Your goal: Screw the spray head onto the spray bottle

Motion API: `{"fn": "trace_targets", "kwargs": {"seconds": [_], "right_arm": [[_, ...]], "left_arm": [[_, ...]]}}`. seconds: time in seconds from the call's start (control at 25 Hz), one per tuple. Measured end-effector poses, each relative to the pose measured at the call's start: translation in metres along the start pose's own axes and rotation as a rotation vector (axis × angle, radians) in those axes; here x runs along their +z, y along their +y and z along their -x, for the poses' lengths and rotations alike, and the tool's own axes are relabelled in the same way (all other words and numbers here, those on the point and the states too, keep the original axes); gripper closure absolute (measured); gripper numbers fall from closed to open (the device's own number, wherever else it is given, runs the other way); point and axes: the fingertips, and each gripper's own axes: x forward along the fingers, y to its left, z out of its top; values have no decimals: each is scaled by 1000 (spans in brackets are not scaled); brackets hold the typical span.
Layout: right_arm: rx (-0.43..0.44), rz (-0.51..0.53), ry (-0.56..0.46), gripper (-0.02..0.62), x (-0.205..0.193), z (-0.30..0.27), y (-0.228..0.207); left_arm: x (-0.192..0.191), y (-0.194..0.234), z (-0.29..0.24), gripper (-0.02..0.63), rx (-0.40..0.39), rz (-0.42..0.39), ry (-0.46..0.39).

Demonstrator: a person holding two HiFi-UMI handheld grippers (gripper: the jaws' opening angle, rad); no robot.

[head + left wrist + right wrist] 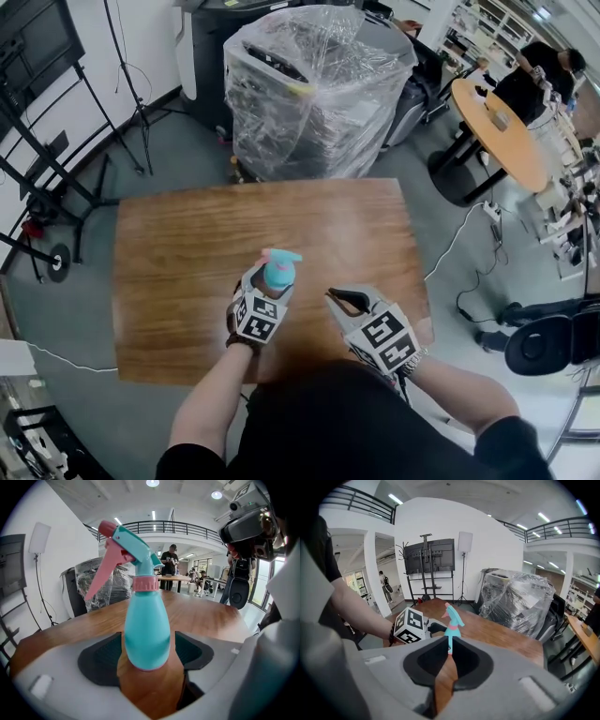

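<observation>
A teal spray bottle (pixel 278 276) stands upright on the wooden table (pixel 178 253), near its front edge. Its teal and pink spray head (pixel 123 550) sits on the neck above a pink collar. My left gripper (pixel 270 285) has a jaw on each side of the bottle (pixel 146 630). Thin strips of wood show between the bottle and the pads (pixel 101 656), so this gripper stands open. To the bottle's right, my right gripper (pixel 345 300) is shut with nothing in it. In the right gripper view, the bottle (pixel 453 620) shows beyond the closed jaws, beside the left gripper's marker cube (pixel 408 626).
A plastic-wrapped machine (pixel 314 89) stands behind the table. A round orange table (pixel 502 131) with a seated person is at the back right. Stands and tripods (pixel 56 178) fill the left floor. A cable (pixel 469 272) and a black chair (pixel 553 342) are on the right.
</observation>
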Motion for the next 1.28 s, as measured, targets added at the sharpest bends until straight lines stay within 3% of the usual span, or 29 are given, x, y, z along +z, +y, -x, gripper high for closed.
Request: {"fn": "trace_targets", "kwargs": {"seconds": [0.12, 0.24, 0.52, 0.76, 1.28], "right_arm": [[19, 18, -31, 601, 1, -5, 8], [51, 17, -77, 601, 3, -9, 14], [114, -5, -193, 603, 13, -12, 23], [162, -12, -274, 603, 26, -8, 32], [228, 6, -302, 604, 30, -3, 41]], "left_arm": [[2, 2, 24, 241, 28, 9, -17], [14, -2, 54, 306, 63, 45, -73], [68, -27, 118, 589, 106, 163, -250], [92, -48, 139, 589, 75, 309, -290], [103, -55, 150, 590, 151, 328, -298]]}}
